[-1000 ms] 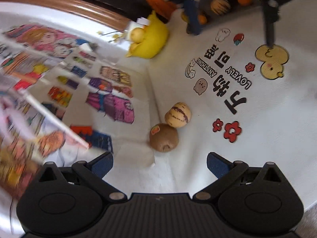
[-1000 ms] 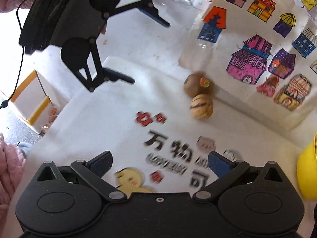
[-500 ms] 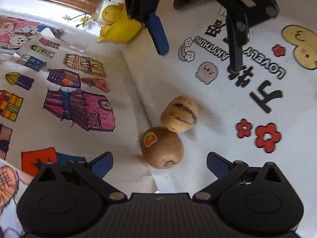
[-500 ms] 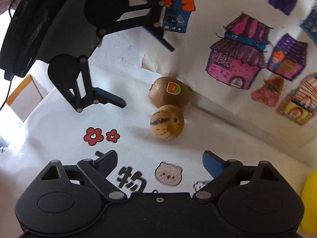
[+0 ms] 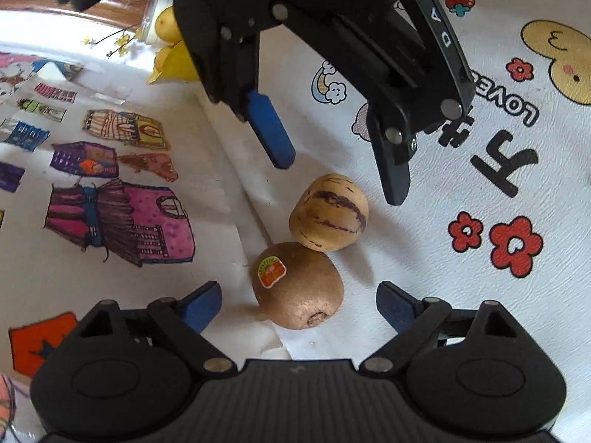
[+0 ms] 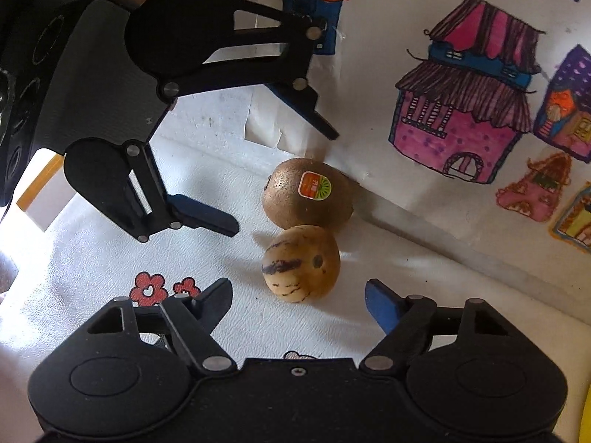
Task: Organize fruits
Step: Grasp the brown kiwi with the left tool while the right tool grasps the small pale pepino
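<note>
Currently both tongs face each other across two touching fruits on the table (image 5: 424, 258), beside the wall of drawings (image 6: 461, 110). The left tongs (image 5: 299, 301) are released and straddle the kiwi (image 5: 299, 288), which lies nearest the wall; the right tongs (image 6: 299, 295) are likewise released, with the striped melon (image 6: 301, 262) between their fingers. Neither fruit is gripped or lifted yet. To do the step well, lower each tool until its fingers pass the widest part of its fruit, then close evenly on the flanks. Because the fruits touch, closing on one is likely to nudge the other; take the melon first, or close both together. Keep the left inner finger clear of the wall. Both fruits are round and probably roll readily, so lift straight up.
</note>
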`<state>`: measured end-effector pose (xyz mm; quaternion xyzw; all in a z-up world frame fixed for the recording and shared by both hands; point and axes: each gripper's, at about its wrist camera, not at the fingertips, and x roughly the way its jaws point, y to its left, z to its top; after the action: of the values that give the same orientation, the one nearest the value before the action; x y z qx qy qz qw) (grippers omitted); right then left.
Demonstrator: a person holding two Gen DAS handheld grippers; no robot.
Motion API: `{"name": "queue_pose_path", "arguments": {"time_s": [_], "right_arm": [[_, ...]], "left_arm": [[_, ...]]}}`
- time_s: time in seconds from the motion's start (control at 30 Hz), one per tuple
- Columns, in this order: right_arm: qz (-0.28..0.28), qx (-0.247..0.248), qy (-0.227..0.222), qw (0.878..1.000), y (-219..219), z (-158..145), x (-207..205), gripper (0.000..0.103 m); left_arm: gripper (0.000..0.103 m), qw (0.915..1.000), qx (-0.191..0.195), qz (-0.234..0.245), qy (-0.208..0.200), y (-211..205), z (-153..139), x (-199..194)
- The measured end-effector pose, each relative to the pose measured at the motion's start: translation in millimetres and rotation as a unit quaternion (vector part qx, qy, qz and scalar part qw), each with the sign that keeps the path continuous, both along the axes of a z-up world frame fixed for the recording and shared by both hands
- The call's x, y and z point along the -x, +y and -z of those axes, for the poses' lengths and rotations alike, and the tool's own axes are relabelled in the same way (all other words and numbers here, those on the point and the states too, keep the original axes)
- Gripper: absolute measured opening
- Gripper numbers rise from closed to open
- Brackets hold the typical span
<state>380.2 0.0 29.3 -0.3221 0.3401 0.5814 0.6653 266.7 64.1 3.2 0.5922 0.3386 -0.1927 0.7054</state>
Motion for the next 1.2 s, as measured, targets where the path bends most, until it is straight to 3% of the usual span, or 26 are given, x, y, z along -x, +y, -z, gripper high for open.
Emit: {"name": "queue_pose_path", "arguments": {"time_s": [0.3, 0.5, 0.93, 1.2], "right_arm": [[-0.018, -0.002, 0.023, 1.0, 11.6, 7.5, -9.1, 0.075], [-0.02, -0.002, 0.027, 0.999, 16.5, 10.2, -14.6, 0.058], [-0.035, -0.003, 0.013, 0.999, 13.9, 14.1, -16.3, 0.051], [-0.034, 0.001, 0.012, 0.999, 2.8, 15.0, -7.5, 0.051]], "left_arm": [[0.086, 0.9997, -0.002, 0.006, 0.025, 2.2, 2.1, -17.4], [0.084, 0.9995, 0.0, 0.009, 0.029, 2.6, 2.7, -26.1], [0.081, 0.9995, -0.009, 0.01, 0.03, -1.2, 5.6, -23.7], [0.069, 0.9995, 0.001, -0.001, 0.031, -4.3, 6.9, -33.9]]}}
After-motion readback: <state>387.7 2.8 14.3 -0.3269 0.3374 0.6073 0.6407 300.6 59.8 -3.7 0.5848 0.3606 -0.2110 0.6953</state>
